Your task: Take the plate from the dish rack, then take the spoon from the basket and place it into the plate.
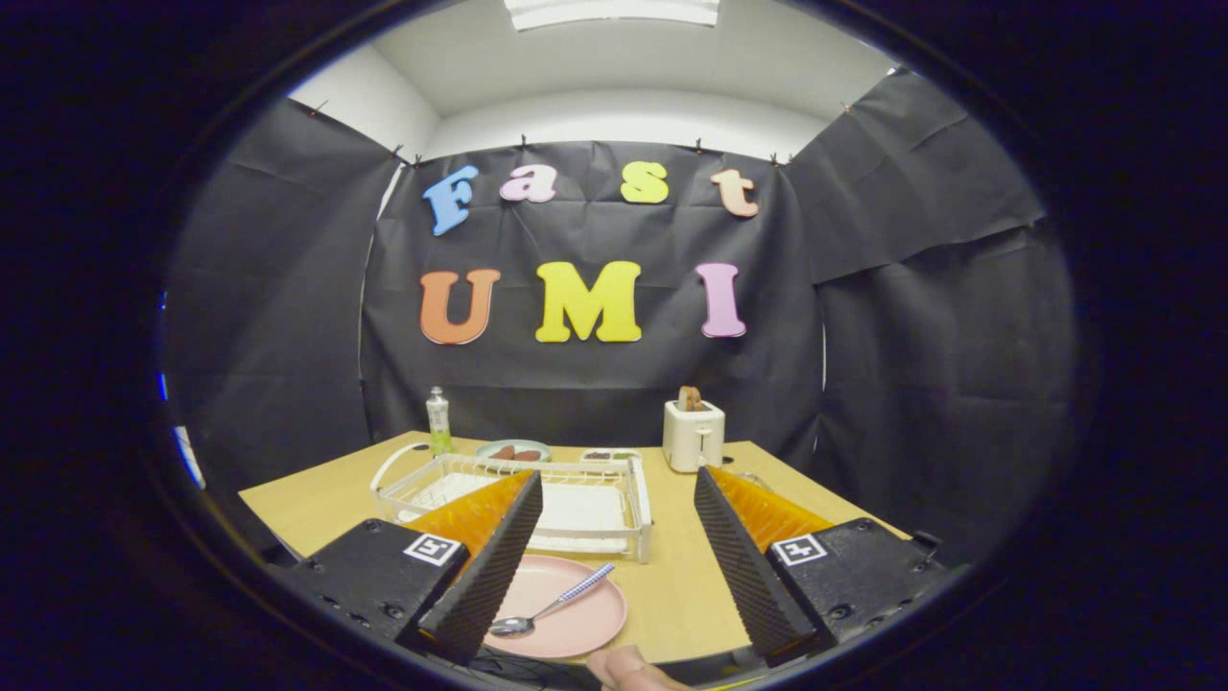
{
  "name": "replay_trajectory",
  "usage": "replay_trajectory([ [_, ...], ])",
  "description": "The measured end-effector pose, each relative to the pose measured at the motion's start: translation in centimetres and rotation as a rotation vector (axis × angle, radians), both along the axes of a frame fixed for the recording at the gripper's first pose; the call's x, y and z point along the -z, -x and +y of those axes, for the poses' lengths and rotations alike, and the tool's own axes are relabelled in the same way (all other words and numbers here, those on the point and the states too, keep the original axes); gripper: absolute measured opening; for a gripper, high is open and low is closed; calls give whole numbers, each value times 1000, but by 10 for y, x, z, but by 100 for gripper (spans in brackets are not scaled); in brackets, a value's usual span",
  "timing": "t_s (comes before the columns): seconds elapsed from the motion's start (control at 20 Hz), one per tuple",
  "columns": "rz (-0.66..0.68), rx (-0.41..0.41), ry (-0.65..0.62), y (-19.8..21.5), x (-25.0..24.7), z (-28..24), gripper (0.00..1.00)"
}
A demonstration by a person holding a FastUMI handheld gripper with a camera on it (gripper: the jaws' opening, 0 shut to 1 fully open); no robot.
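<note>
A pink plate (pixel 568 607) lies flat on the wooden table (pixel 686 585), just in front of the white dish rack (pixel 585 504). A metal spoon (pixel 552 607) with a blue checked handle rests in the plate, bowl toward me. My gripper (pixel 614 557) hovers above the table's near side with its fingers wide apart and nothing between them. The left finger (pixel 489 566) overlaps the plate's left rim. The rack stands beyond the fingers with a white handle on its left end.
Behind the rack stand a clear bottle (pixel 438 419), a small dish with brown food (pixel 514 450) and a white toaster (pixel 693 434) holding a slice of bread. A person's fingertip (pixel 628 667) shows near the table's front edge.
</note>
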State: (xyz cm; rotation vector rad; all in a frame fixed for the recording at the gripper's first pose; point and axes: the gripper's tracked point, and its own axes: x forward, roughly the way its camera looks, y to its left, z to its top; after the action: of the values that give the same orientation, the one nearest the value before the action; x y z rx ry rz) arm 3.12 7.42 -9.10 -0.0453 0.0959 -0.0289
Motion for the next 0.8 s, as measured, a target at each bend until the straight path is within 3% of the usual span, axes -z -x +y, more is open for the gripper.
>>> replay_trajectory([
  [0.25,4,6,-31,19,-33,-23,100],
  [0.8,-8,75,2,39,-56,-67,100],
])
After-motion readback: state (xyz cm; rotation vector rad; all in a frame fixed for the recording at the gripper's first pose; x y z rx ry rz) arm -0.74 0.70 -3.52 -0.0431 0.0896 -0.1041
